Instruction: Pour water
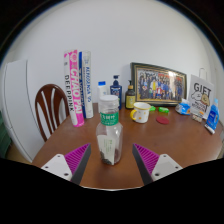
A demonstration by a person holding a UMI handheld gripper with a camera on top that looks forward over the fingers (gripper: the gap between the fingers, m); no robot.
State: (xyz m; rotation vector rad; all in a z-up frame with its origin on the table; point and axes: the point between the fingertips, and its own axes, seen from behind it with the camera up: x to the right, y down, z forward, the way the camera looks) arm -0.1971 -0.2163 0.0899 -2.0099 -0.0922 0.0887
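A clear plastic water bottle (pixel 109 130) with a white cap and a paper label stands upright on the brown wooden table (pixel 175 145). It sits between and just ahead of my gripper (pixel 112 158), whose two fingers with magenta pads (pixel 77 157) are spread wide, with a gap at each side of the bottle. A yellow-rimmed white mug (pixel 141 112) stands farther back on the table, to the right of the bottle.
Upright books (pixel 79 86) lean at the back left, with small bottles (pixel 116 90) beside them. A framed photo (pixel 158 82), a gift box (pixel 201 98), a blue item (pixel 212 118) and small bowls (pixel 163 116) line the back right. A wooden chair (pixel 49 108) stands left of the table.
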